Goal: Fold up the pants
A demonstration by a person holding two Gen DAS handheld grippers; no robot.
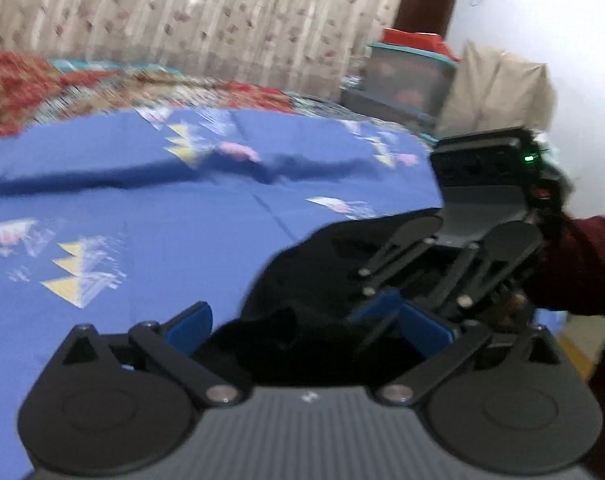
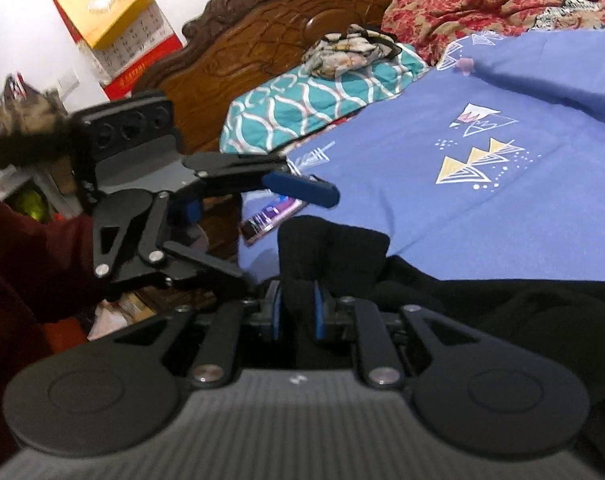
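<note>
The black pants (image 1: pixel 302 264) lie bunched on the blue bedsheet (image 1: pixel 162 208) at the near right of the left wrist view. My left gripper (image 1: pixel 306 328) is open, with its blue pads spread wide around a fold of the pants. My right gripper (image 2: pixel 296 310) is shut on a bunched edge of the pants (image 2: pixel 330 248), which stands up between its blue pads. Each gripper shows in the other's view: the right one (image 1: pixel 386 312) pinching the cloth, the left one (image 2: pixel 262 216) open beside it at the left.
The blue sheet (image 2: pixel 482 208) has triangle prints. A red floral blanket (image 2: pixel 482 4) and a teal pillow (image 2: pixel 302 96) lie near the carved wooden headboard (image 2: pixel 262 32). A small packet (image 2: pixel 270 216) lies on the sheet. A curtain (image 1: pixel 202 20) and storage boxes (image 1: pixel 406 76) stand behind the bed.
</note>
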